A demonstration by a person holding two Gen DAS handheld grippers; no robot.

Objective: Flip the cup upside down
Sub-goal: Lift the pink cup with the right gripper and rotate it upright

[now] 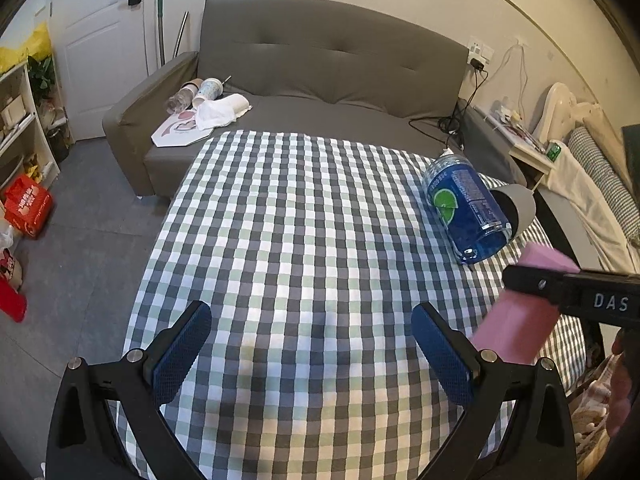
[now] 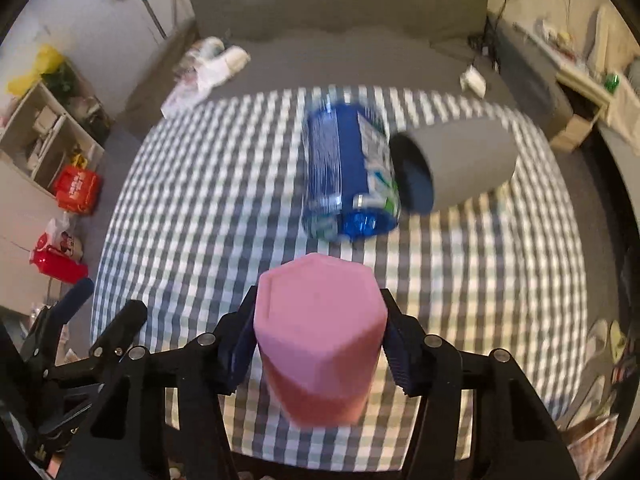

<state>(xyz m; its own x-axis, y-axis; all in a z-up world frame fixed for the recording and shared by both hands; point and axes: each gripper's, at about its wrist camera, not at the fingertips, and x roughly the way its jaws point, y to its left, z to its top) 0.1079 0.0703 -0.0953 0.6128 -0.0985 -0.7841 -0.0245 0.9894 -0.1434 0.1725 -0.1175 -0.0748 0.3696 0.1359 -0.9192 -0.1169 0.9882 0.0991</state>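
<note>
Above the tabletop's (image 2: 200,184) near edge, the pink cup (image 2: 320,340) is held clenched in the right gripper (image 2: 318,354), base seemingly up, not yet set down; the left gripper (image 1: 310,350) is spread, empty.

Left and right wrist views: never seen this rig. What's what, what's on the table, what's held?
No robot here: a person holds a two-finger claw in each hand, each with a fisheye camera looking along its fingers.

In the left wrist view, the left claw is open and empty above the checked tablecloth; the right one comes in from the right edge.

In the right wrist view, the right claw is shut on the pink cup, whose closed base faces the camera.

On the cloth lie a blue bottle on its side and, beside it, a grey cup, also on its side. A grey sofa stands behind.
</note>
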